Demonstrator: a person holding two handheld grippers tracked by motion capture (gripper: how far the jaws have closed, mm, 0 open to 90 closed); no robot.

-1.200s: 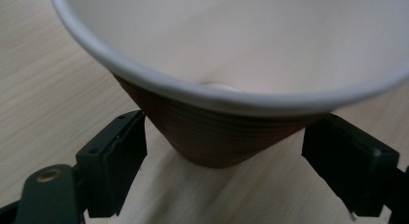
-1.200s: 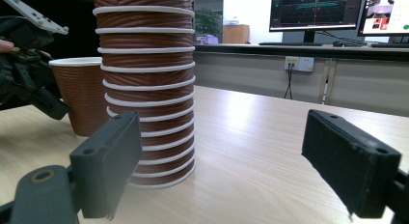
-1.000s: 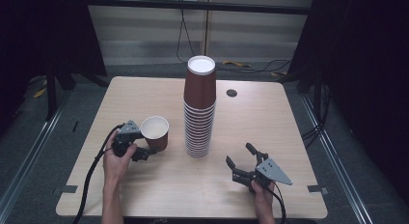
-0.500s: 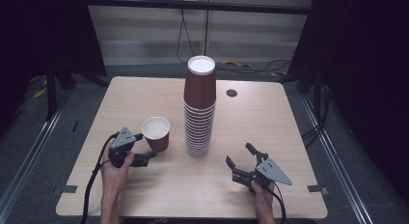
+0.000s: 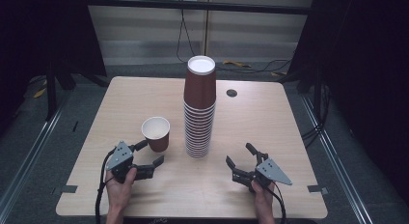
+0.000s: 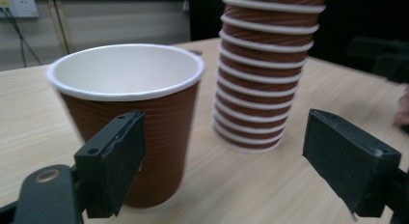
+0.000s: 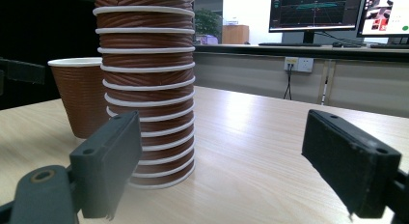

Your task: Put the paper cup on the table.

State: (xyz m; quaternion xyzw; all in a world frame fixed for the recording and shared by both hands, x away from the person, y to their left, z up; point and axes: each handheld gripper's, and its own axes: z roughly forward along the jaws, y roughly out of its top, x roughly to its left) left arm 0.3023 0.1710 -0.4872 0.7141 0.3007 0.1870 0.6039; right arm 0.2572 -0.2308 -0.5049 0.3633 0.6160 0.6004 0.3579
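Single cup stands free left of the stack, both grippers open

The single cup (image 5: 156, 133) sits upright on the bench (image 5: 270, 122) just left of the stack of cups (image 5: 199, 108), apart from it, likely so it can be gripped alone. The left gripper (image 5: 150, 153), near the cup on the stack's left, and the right gripper (image 5: 238, 154), right of the stack, hold their fingers (image 6: 115, 161) apart, clamping nothing. The high view shows the stack's full height; the left gripper view shows the cup's empty white inside.
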